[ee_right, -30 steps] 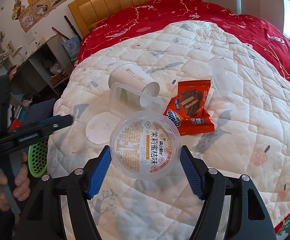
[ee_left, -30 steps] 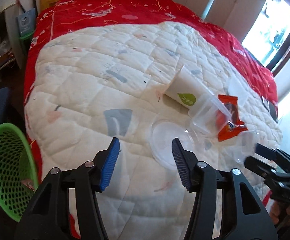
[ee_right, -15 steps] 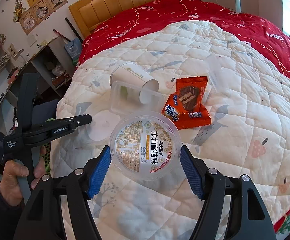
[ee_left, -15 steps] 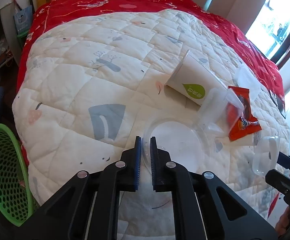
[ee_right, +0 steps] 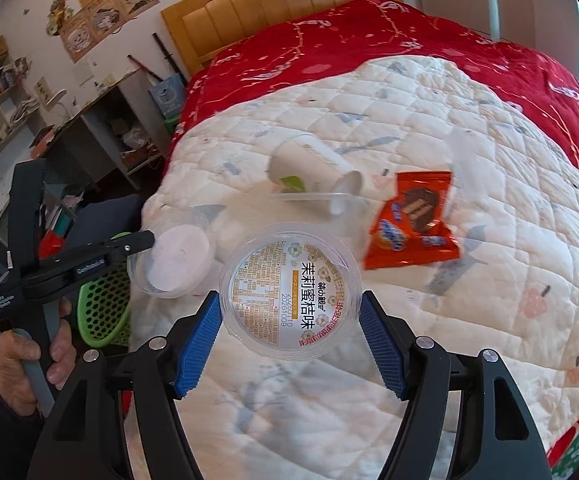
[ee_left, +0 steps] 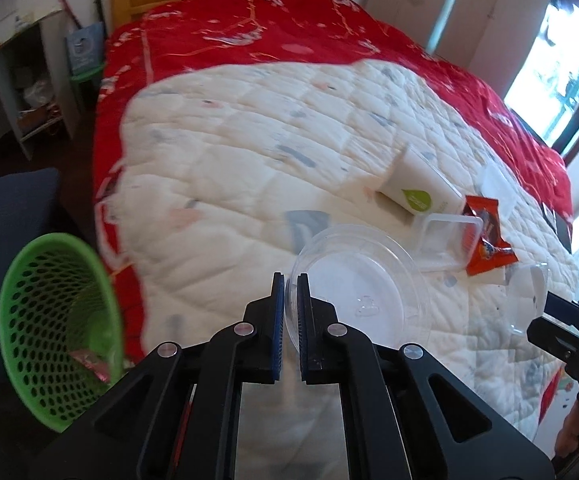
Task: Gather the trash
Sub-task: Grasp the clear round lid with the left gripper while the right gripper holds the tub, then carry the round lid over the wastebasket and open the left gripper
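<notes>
Left gripper (ee_left: 288,300) jaws pinching clear lid (ee_left: 353,280) rim (lid lifted); right gripper (ee_right: 289,328) jaws clamping labelled cup (ee_right: 289,290).

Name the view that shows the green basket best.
Left wrist view: the green basket shows its whole rim, mesh wall and inside. In the right wrist view only a mesh patch shows behind the left claw.

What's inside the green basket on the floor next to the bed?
Low inside the green basket, one pinkish wrapper shows. The near wall hides the rest of its bottom.
</notes>
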Tool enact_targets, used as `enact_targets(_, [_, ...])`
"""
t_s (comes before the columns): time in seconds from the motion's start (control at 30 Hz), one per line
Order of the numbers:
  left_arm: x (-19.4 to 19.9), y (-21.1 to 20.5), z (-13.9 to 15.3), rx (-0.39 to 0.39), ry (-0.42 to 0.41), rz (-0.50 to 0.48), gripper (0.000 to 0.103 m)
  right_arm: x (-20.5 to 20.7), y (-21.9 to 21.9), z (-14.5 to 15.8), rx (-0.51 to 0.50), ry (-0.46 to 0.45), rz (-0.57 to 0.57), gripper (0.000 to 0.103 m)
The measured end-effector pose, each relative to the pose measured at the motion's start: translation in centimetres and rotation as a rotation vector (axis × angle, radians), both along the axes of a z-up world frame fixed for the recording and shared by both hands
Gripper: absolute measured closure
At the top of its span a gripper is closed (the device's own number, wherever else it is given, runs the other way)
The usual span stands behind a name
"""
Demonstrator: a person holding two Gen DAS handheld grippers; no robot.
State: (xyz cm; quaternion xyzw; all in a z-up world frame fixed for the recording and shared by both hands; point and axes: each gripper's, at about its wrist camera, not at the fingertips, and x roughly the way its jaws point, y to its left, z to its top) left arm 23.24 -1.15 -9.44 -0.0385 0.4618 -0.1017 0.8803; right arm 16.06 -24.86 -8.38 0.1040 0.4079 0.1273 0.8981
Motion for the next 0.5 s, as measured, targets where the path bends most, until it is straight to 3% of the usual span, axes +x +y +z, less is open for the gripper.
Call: enact_targets(0.5, [-3.3,12.1,1.7,0.049,-0.046,0.217,0.098,0.8,7.7,1.9,-0.010,-0.026,0.136,0.036])
